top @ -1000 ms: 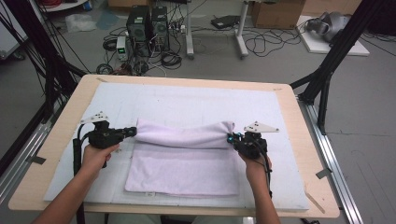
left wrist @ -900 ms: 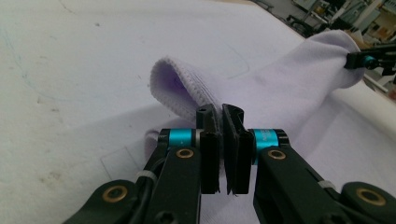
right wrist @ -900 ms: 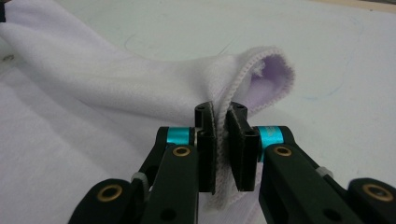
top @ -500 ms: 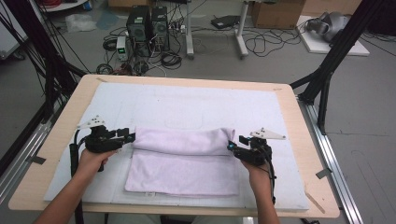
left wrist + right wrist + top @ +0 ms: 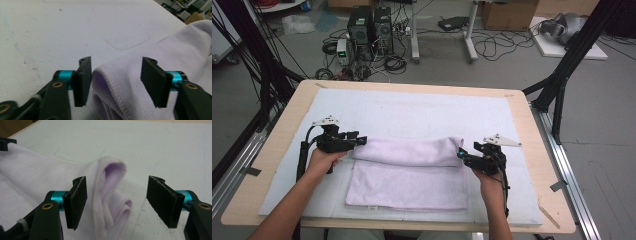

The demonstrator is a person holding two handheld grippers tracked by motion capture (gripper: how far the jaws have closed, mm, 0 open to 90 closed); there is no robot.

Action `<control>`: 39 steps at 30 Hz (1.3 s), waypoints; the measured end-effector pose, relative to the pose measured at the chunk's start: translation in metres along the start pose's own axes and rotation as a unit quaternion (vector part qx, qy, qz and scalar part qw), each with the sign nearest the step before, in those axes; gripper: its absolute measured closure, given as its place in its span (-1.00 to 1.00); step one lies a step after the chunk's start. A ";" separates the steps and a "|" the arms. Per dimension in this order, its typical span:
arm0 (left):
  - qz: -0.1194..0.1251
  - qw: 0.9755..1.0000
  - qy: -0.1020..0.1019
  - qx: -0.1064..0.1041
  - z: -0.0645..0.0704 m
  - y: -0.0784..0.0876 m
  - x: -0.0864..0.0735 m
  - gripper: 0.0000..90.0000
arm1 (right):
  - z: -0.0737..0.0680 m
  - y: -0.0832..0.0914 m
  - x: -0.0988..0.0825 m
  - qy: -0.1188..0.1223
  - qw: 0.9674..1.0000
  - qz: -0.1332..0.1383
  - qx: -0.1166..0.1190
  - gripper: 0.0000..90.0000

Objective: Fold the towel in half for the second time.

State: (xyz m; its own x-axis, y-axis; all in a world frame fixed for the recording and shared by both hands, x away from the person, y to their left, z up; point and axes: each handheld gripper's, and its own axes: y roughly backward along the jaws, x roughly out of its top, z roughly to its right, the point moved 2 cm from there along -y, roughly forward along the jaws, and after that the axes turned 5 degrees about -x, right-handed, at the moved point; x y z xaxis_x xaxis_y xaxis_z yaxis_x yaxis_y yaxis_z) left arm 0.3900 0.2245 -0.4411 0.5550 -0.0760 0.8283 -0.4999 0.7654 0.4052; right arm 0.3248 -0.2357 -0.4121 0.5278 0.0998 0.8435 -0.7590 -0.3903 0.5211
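Note:
A lilac towel lies on the white mat, its far part folded over into a thick roll. My left gripper sits at the roll's left end. In the left gripper view the gripper is open; its jaws have just been opening, and the towel's hemmed corner lies loose between them. At the roll's right end is my right gripper. Seen in its own view, the right gripper is open too, its jaws having just been opening, with the towel's folded end standing free between the pads.
The white mat covers most of the wooden table. A faint rounded outline is drawn on the mat beyond the towel. Black frame posts stand off both table sides, and computers and cables lie on the floor behind.
Both grippers were shut on the ends of the towel's fold; both have opened and let go. The fold now rests on the towel's lower layer.

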 end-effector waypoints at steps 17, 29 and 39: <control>0.039 0.998 -0.020 -0.038 0.020 0.030 -0.004 0.88 | -0.002 -0.019 0.015 0.035 0.999 -0.014 0.030 0.86; 0.044 0.997 -0.025 -0.055 0.050 0.059 -0.032 0.88 | -0.011 0.021 -0.015 0.026 0.998 0.020 0.058 0.86; 0.036 0.997 -0.034 -0.051 0.083 0.087 -0.058 0.88 | -0.030 0.064 -0.040 0.058 0.995 0.023 0.072 0.86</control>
State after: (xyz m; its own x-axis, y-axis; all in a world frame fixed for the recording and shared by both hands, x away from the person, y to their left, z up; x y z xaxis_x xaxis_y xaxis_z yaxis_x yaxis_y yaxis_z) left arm 0.2588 0.2427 -0.4215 0.4715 -0.0596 0.8799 -0.4648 0.8311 0.3053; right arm 0.2435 -0.2369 -0.4085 0.4400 0.1813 0.8795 -0.7145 -0.5227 0.4651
